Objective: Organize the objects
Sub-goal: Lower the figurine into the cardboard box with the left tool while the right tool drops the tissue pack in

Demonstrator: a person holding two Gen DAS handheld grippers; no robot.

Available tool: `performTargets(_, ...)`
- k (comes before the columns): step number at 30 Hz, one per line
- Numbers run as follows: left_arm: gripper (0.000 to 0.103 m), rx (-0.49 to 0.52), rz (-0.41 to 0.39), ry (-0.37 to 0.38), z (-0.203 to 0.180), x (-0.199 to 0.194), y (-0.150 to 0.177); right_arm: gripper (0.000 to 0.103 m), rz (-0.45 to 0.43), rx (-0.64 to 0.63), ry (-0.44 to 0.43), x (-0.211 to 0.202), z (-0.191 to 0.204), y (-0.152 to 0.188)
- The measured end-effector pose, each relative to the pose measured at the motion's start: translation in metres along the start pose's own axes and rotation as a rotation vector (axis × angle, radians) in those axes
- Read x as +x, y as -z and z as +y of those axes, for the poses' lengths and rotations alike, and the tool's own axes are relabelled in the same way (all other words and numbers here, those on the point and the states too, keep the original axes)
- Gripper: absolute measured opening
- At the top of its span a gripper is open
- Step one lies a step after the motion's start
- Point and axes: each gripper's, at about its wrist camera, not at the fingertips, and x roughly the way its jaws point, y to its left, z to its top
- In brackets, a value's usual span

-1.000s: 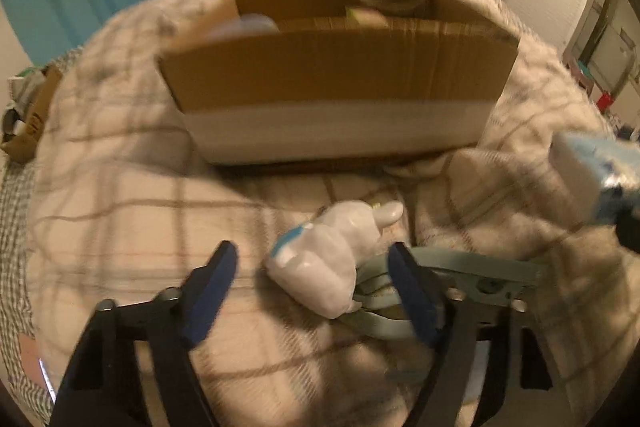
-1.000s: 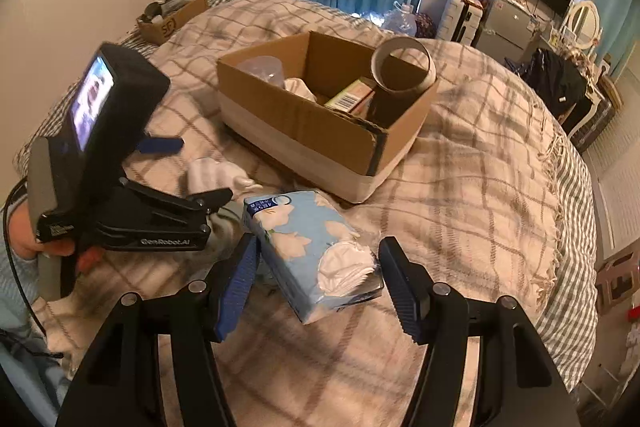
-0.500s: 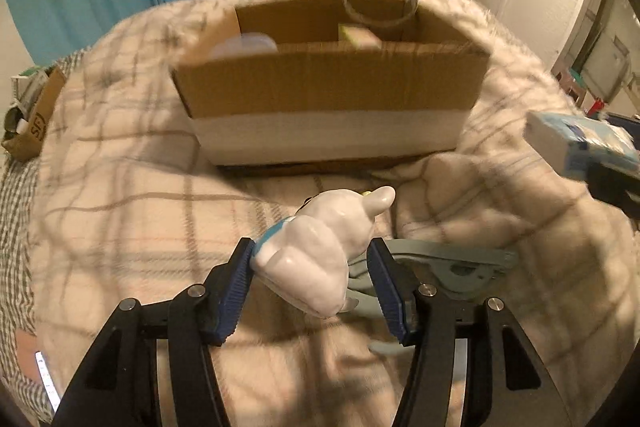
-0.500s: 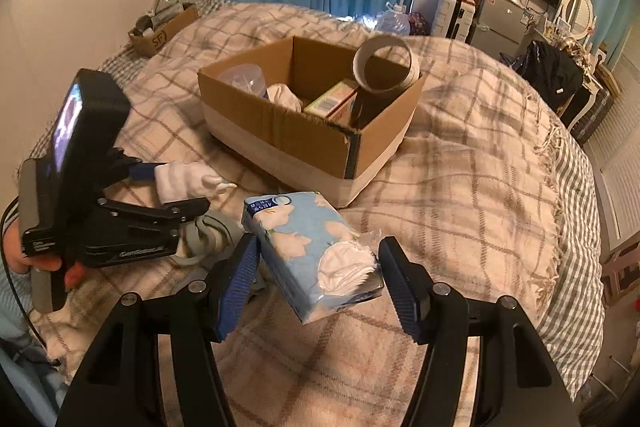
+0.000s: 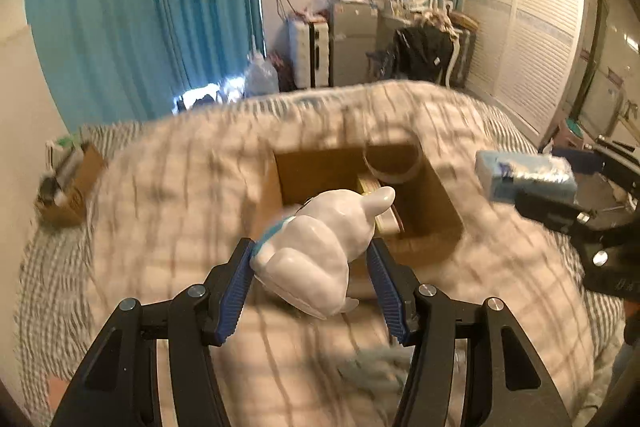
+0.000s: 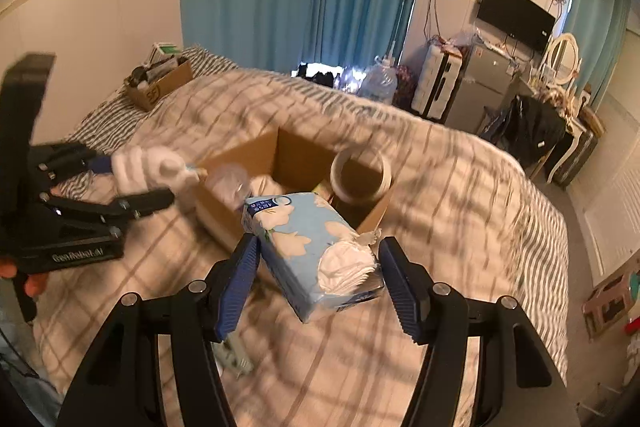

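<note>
My left gripper (image 5: 312, 267) is shut on a white rabbit-shaped figure (image 5: 320, 247) with a blue band and holds it up in the air, just short of the open cardboard box (image 5: 440, 199). My right gripper (image 6: 316, 267) is shut on a light blue tissue pack (image 6: 308, 247) and holds it above the bed by the box's near side (image 6: 240, 155). The box holds a tape roll (image 6: 360, 175), a clear cup and a small carton. The left gripper and the figure (image 6: 140, 167) also show at the left of the right wrist view.
The box sits on a plaid blanket (image 6: 440, 227) covering a bed. A grey-green tool (image 6: 236, 359) lies on the blanket below my right gripper. A small carton with clutter (image 6: 160, 83) stands at the bed's far left. Suitcases, a fridge and a wardrobe stand beyond the bed.
My left gripper closed on the white figure and lifted it off the blanket toward the box. My right gripper rose with the tissue pack and moved closer to the box.
</note>
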Motion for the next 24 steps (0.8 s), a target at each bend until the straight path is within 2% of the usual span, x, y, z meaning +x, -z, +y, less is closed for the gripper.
performTargets(5, 0.059, -0.011, -0.018, -0.004, 0.01, 0.019, -0.044, 0.061, -0.013, 0.072, -0.014, 0.024, -0.026, -0.045)
performTargets(8, 0.059, -0.001, -0.016, -0.004, 0.011, 0.036, -0.058, 0.061, -0.012, 0.107, 0.0, 0.041, -0.044, -0.069)
performTargets(11, 0.059, -0.003, -0.001, 0.006, 0.013, 0.063, -0.068, 0.061, 0.026, 0.119, 0.008, 0.072, -0.053, -0.084)
performTargets(17, 0.059, 0.011, 0.093, 0.014, 0.01, 0.132, -0.07, 0.061, 0.125, 0.101, 0.007, 0.136, -0.053, -0.079)
performTargets(24, 0.059, 0.018, 0.164, 0.024, 0.011, 0.174, -0.056, 0.061, 0.187, 0.091, -0.006, 0.179, -0.054, -0.06)
